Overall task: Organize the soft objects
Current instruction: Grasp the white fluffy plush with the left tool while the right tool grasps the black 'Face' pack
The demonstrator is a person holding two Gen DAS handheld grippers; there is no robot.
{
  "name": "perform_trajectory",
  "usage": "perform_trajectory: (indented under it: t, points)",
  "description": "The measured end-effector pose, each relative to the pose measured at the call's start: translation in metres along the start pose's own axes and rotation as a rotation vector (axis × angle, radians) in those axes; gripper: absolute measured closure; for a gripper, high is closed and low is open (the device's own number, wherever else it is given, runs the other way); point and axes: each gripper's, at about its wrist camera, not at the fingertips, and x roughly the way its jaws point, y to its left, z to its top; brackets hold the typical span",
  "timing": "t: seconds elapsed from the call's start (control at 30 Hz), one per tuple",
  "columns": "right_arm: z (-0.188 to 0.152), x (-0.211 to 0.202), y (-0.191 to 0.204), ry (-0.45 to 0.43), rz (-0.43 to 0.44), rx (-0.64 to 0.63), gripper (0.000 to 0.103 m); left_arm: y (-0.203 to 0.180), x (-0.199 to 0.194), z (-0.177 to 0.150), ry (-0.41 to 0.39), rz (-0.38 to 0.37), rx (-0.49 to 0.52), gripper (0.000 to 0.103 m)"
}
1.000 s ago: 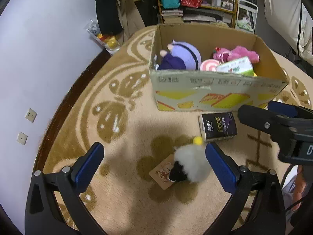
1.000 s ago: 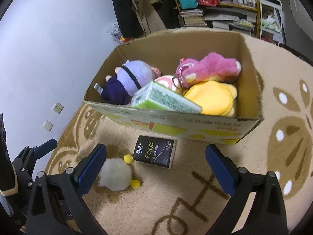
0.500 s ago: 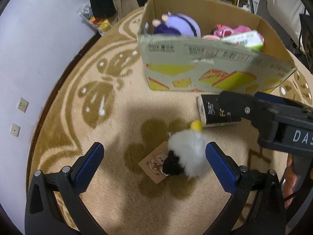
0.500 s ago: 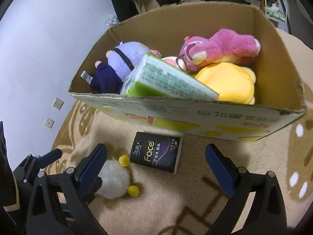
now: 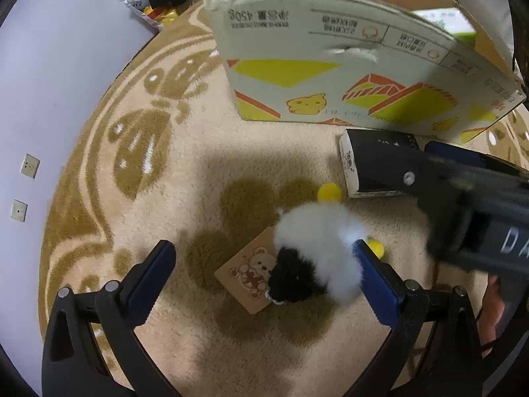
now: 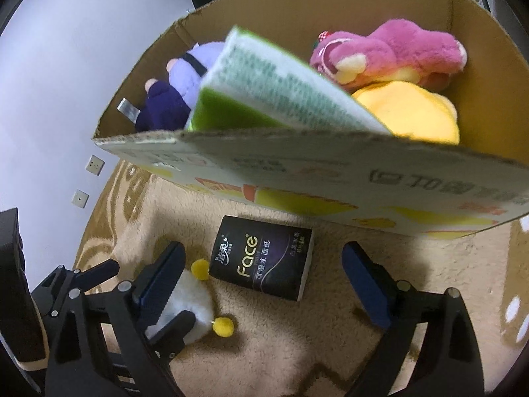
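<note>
A white fluffy plush (image 5: 325, 238) with a black face, yellow pom-poms and a card tag (image 5: 251, 273) lies on the carpet. My left gripper (image 5: 264, 271) is open, low around it, the right finger touching its fur. It also shows in the right wrist view (image 6: 191, 304). A black "Face" tissue pack (image 6: 264, 261) lies on the carpet in front of the cardboard box (image 6: 330, 178). My right gripper (image 6: 264, 278) is open just above the pack. The box holds a purple plush (image 6: 185, 76), a pink plush (image 6: 390, 56), a yellow plush (image 6: 410, 115) and a green tissue pack (image 6: 264, 89).
The patterned beige carpet (image 5: 165, 172) ends at a white wall (image 5: 49, 66) on the left with two wall sockets (image 5: 29, 165). The box front (image 5: 330, 72) stands close ahead of both grippers. The right gripper's body (image 5: 463, 205) crosses the right side of the left wrist view.
Both grippers have come down and forward. The left one now brackets the white plush; the right one has closed in over the black tissue pack. Both stay open.
</note>
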Motion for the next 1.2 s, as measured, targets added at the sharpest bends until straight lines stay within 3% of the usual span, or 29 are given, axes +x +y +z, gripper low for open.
perform_trajectory:
  t: [0.2, 0.47, 0.53, 0.63, 0.8, 1.2]
  points:
    - [-0.001, 0.01, 0.006, 0.006, -0.026, -0.022, 0.005, 0.0, 0.01, 0.002, 0.004, 0.007, -0.006, 0.002]
    - [-0.002, 0.018, 0.013, 0.021, -0.1, -0.051, 0.015, 0.012, 0.012, 0.005, -0.006, -0.015, -0.059, 0.044]
    - [-0.003, 0.018, 0.013, 0.021, -0.118, -0.055, 0.021, 0.013, 0.01, 0.005, -0.011, -0.004, -0.055, 0.057]
    - [-0.004, 0.02, 0.015, 0.02, -0.147, -0.056, 0.032, 0.015, 0.007, 0.004, -0.017, 0.001, -0.057, 0.068]
    - [-0.006, 0.016, 0.014, 0.017, -0.149, -0.065, 0.034, 0.022, 0.001, 0.004, -0.034, -0.015, -0.066, 0.07]
    - [-0.015, -0.006, 0.013, -0.005, -0.137, -0.065, 0.035, 0.016, -0.031, -0.005, -0.131, 0.031, -0.072, 0.069]
